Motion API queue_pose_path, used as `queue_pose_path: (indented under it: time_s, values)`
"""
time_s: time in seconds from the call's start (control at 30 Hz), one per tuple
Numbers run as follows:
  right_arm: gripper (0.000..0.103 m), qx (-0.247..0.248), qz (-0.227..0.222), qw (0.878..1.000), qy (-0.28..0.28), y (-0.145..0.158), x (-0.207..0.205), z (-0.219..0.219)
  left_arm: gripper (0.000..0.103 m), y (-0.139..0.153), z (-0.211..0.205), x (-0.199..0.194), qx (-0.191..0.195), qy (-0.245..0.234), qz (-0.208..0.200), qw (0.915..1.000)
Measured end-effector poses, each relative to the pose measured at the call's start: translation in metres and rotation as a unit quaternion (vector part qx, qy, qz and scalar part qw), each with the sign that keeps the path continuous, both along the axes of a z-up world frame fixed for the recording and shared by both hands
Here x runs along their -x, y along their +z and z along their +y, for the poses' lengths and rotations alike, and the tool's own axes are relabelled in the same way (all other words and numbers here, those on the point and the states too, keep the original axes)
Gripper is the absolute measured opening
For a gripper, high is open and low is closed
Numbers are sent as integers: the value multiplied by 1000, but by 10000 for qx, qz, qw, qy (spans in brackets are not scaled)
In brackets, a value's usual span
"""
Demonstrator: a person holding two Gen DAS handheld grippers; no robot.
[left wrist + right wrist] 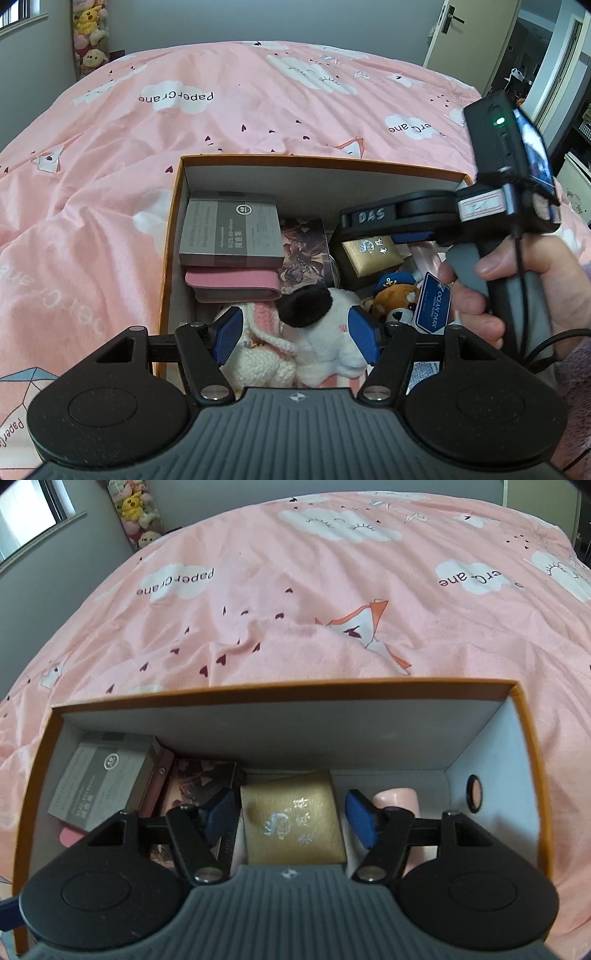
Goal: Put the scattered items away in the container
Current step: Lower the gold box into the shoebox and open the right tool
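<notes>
Your orange-rimmed box (173, 206) sits on the bed with the items already inside it; against its left wall a grey carton (231, 232) lies on top of a pink pouch (232, 282), and beside them is a dark printed booklet (304, 247) whose cover is too murky to read; the gold box (293, 818) lies near the middle, its silver lettering not legible in either view; your left tongs (295, 334) are spread wide over a white plush with a black ear (325, 317) and a cream knitted piece (258, 356), and you cannot tell whether the blue pads touch them; the gripper body cuts off the lower part of both; a small bear in a blue cap (397, 291) is half hidden behind a navy tag (434, 301); your right tongs (290, 816) are also wide, one pad on each side of the gold box with a gap showing at the right pad, gripping nothing; a pale pink object (397, 799) behind the right pad is mostly covered and hard to identify; a small round hole (474, 789) shows in the box's right wall; around the box spreads the pink duvet (258, 110) printed with clouds and paper cranes; beyond it are grey walls, a column of plush toys (90, 35) in the corner, and a door (465, 29) cut off at the frame edge.
</notes>
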State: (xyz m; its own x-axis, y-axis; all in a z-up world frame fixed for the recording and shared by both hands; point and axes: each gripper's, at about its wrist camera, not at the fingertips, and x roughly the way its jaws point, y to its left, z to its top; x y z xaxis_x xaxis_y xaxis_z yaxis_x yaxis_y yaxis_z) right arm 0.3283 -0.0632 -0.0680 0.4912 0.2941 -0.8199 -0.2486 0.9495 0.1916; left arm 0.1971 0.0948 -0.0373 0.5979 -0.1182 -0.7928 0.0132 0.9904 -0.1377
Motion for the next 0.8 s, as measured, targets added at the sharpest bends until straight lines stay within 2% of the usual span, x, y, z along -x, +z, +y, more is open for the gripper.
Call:
queue_pose_path:
  time_s: [0.2, 0.27, 0.33, 0.53, 0.67, 0.8]
  values:
    - [69, -341, 391, 9985, -181, 3, 3, -16, 75, 1, -1, 2, 25, -6, 4, 10000]
    - [61, -441, 610, 9969, -222, -2, 4, -17, 75, 2, -1, 3, 22, -5, 8, 10000]
    - [55, -387, 622, 9971, -224, -2, 8, -17, 75, 3, -2, 4, 19, -16, 0, 10000]
    - [54, -596, 805, 9944, -347, -1, 13, -28, 75, 6, -5, 9, -9, 16, -33, 10000]
    - [55, -506, 413, 9977, -189, 19, 30, -29, 75, 11, -8, 13, -52, 34, -98, 9999]
    - [62, -415, -99, 9991, 73, 49, 56, -30, 75, 20, -12, 18, -160, 63, -222, 9996]
